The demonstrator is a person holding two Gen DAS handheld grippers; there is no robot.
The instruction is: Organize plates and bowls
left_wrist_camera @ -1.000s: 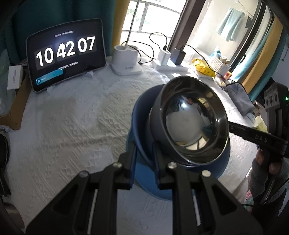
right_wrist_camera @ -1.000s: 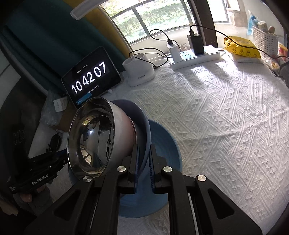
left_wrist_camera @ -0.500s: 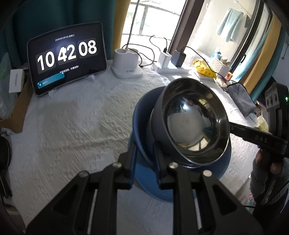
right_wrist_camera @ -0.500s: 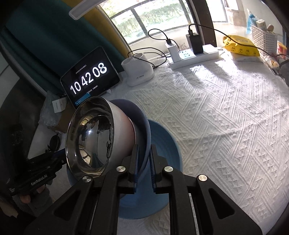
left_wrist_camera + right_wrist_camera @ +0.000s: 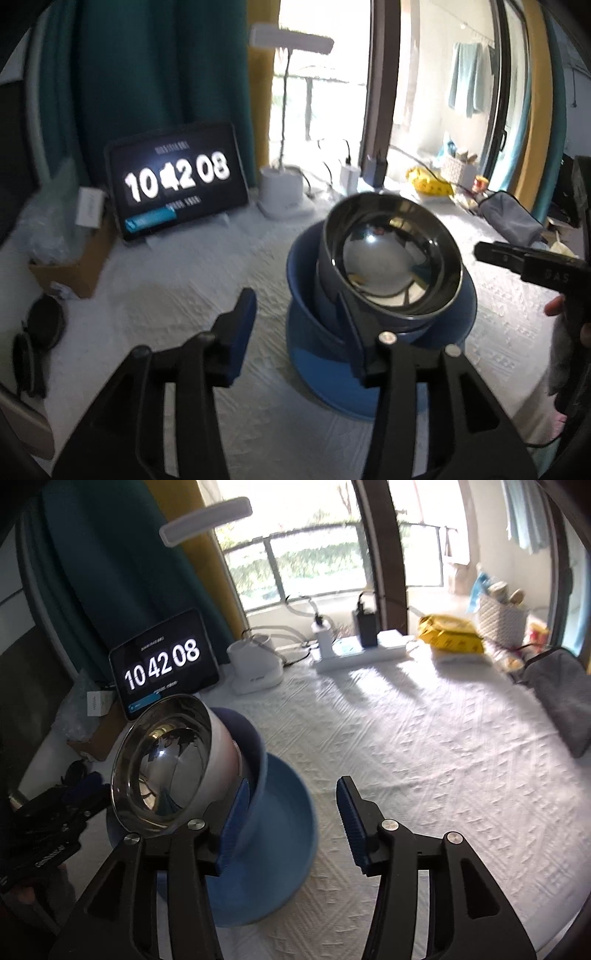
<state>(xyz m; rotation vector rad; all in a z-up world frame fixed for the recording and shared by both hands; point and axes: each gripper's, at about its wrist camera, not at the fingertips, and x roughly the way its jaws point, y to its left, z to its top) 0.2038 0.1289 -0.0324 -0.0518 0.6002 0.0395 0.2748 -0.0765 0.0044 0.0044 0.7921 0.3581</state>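
Note:
A shiny steel bowl [image 5: 391, 254] sits nested in a dark blue bowl [image 5: 306, 273], which stands on a light blue plate [image 5: 332, 387] on the white tablecloth. The same stack shows in the right wrist view: steel bowl [image 5: 166, 757], dark blue bowl [image 5: 255, 760], plate [image 5: 284, 823]. My left gripper [image 5: 295, 332] is open, its right finger beside the stack and its left finger over bare cloth. My right gripper [image 5: 291, 812] is open, its left finger next to the dark blue bowl's wall. Each gripper shows at the edge of the other's view.
A tablet clock [image 5: 177, 184] leans at the back left beside a white lamp base [image 5: 282, 192]. A power strip with chargers [image 5: 358, 650], a yellow packet [image 5: 450, 635], a white basket [image 5: 502, 620] and a grey pouch [image 5: 561, 698] lie along the back and right. A cardboard box [image 5: 74, 266] sits left.
Both grippers have opened and let go of the dark blue bowl's rim. The stack now rests on the plate, and both cameras have tilted up and drawn back slightly.

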